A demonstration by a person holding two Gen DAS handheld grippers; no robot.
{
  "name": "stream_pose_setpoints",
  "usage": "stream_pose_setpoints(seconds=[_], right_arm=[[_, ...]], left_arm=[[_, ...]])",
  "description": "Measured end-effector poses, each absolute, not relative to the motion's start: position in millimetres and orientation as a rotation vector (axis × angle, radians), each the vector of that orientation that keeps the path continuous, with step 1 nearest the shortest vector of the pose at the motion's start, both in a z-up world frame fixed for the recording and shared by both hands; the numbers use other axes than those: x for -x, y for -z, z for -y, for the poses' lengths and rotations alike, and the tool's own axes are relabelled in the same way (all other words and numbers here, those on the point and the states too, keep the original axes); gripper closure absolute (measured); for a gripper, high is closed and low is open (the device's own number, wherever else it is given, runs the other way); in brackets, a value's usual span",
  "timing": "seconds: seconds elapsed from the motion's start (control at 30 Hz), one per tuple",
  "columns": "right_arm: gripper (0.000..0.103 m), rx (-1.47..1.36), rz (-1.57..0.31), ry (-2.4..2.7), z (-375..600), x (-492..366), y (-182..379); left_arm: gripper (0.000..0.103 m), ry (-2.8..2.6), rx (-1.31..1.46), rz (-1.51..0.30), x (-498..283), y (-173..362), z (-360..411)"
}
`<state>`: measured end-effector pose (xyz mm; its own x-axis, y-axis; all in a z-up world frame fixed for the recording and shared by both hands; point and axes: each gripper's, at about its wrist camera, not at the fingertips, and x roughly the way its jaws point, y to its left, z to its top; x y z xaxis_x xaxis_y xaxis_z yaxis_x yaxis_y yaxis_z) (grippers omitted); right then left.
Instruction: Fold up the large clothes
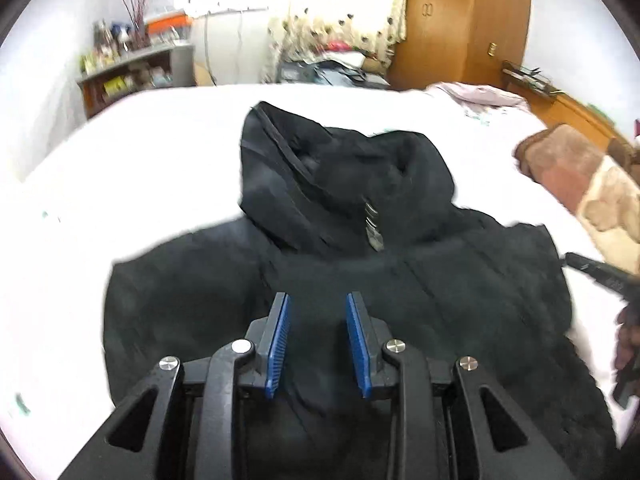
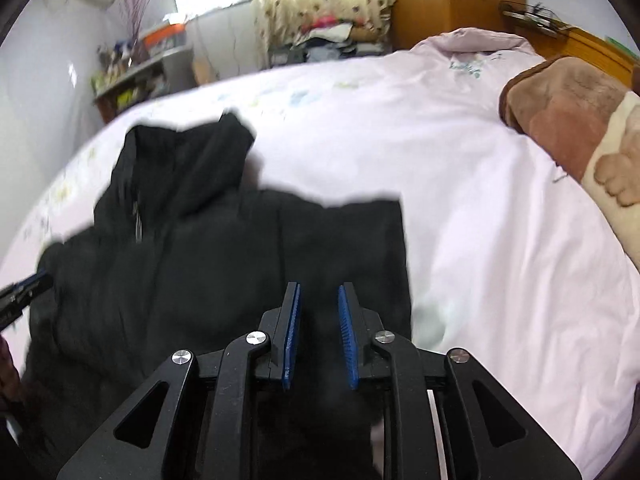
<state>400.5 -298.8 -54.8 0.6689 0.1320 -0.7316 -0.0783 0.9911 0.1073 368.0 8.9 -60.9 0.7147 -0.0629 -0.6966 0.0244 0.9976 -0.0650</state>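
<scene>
Black linkage arms with blue ribbed pads are filling the bottom of both wrist views. Left gripper is pointing down over the black padded hooded jacket, pads standing narrowly apart with dark fabric showing in the gap; cannot tell whether cloth is actually pinched between them. Right gripper is sitting over the jacket's right edge, pads also a narrow gap apart, black fabric rising between them near the base; grip unclear here too.

Jacket is lying spread front-up on the pale pink bed sheet, hood pointing ahead of the left tongs, silver zipper pull lying just beyond the pad tips. Brown and cream plush blanket is lying well off to the right of both tongs. Ahead, past the bed, a cluttered shelf, a floral curtain and a wooden wardrobe are showing. Both views are slightly blurred.
</scene>
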Motion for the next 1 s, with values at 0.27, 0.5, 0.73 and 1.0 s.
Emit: stream_pose_setpoints(seconds=[0.27, 0.5, 0.73, 1.0], right_arm=[[0.083, -0.021, -0.968, -0.069, 292, -467, 109], [0.083, -0.032, -0.897, -0.088, 296, -436, 71], [0.083, -0.068, -0.887, -0.167, 303, -368, 71], [0.083, -0.088, -0.961, -0.124, 308, -376, 97]], left_arm=[[0.072, -0.035, 0.034, -0.880, -405, 126, -19], [0.073, -0.008, 0.049, -0.816, -382, 78, -35], [0.073, -0.116, 0.073, -0.839, -335, 98, -91], [0.073, -0.115, 0.073, -0.871, -341, 113, -90]])
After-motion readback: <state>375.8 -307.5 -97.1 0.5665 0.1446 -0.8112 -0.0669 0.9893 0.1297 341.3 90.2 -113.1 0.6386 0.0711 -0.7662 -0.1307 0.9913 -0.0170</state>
